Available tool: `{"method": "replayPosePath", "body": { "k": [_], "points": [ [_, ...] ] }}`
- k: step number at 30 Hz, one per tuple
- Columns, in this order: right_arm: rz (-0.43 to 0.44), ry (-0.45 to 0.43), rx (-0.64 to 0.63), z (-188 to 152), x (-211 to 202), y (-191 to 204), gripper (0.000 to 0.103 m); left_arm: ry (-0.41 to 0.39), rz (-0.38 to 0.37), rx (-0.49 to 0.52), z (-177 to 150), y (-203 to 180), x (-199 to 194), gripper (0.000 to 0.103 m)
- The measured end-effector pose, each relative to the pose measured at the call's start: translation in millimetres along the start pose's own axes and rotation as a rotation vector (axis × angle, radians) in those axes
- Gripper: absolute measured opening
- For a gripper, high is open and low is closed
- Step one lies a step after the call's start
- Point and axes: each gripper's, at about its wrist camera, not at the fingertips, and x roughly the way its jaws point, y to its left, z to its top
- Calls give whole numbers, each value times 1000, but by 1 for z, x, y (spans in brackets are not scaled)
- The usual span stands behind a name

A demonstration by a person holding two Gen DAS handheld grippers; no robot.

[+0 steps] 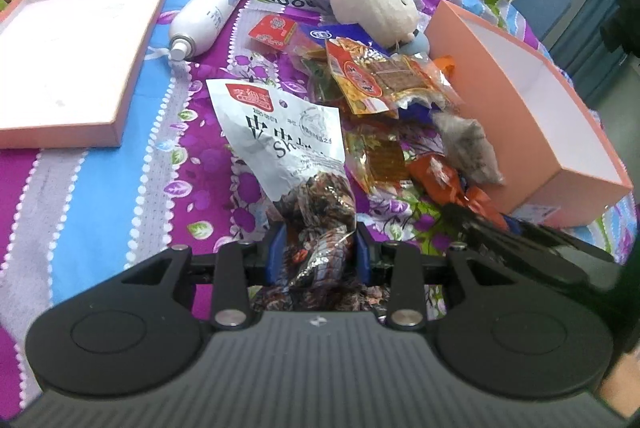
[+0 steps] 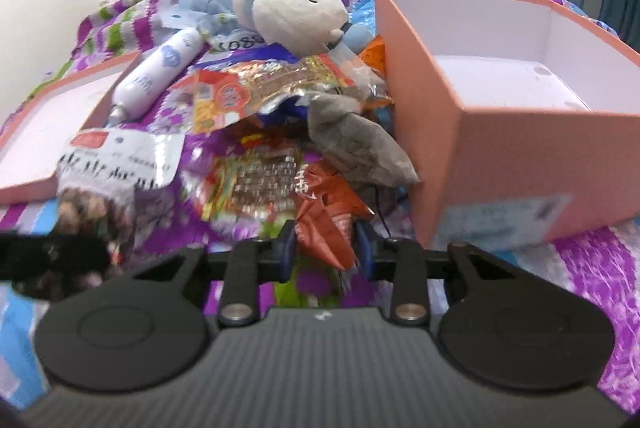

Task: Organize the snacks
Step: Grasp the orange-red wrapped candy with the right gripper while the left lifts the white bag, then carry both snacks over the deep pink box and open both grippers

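Left claw [image 1: 320, 248] pinches the white snack bag [image 1: 288, 144], right claw [image 2: 326, 248] pinches an orange packet [image 2: 324, 220], probably for the pink box [image 2: 500, 156].

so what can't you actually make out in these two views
- Left wrist view: the lower end of the white snack bag is hidden behind the left gripper.
- Right wrist view: the same bag is motion-blurred, its print unreadable.
- Right wrist view: the pink box label is too blurred to read.
- Both views: snacks buried in the pile are covered by others.
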Motion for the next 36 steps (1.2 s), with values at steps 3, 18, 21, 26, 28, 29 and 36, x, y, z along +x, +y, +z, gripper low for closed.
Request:
{"method": "replayPosePath", "body": {
  "k": [3, 18, 21, 26, 28, 29, 36],
  "points": [
    [20, 9, -31, -9, -15, -3, 34, 12, 7, -14, -6, -2, -6, 40],
    [95, -70, -29, -4, -84, -14, 33, -17, 9, -7, -2, -27, -49, 40],
    [105, -114, -26, 6, -100, -16, 33, -44, -13, 9, 7, -40, -62, 40],
    [103, -194, -20, 29, -123, -26, 33, -99, -49, 43, 30, -64, -83, 40],
    [95, -225, -18, 40, -129, -31, 33, -127, -59, 62, 42, -76, -90, 40],
    [91, -239, -16, 45, -132, -34, 33, -138, -67, 66, 49, -80, -92, 40],
    [26, -360, 0, 90, -149, -60, 33, -223, -135, 114, 96, -121, -105, 40]
  ]
}}
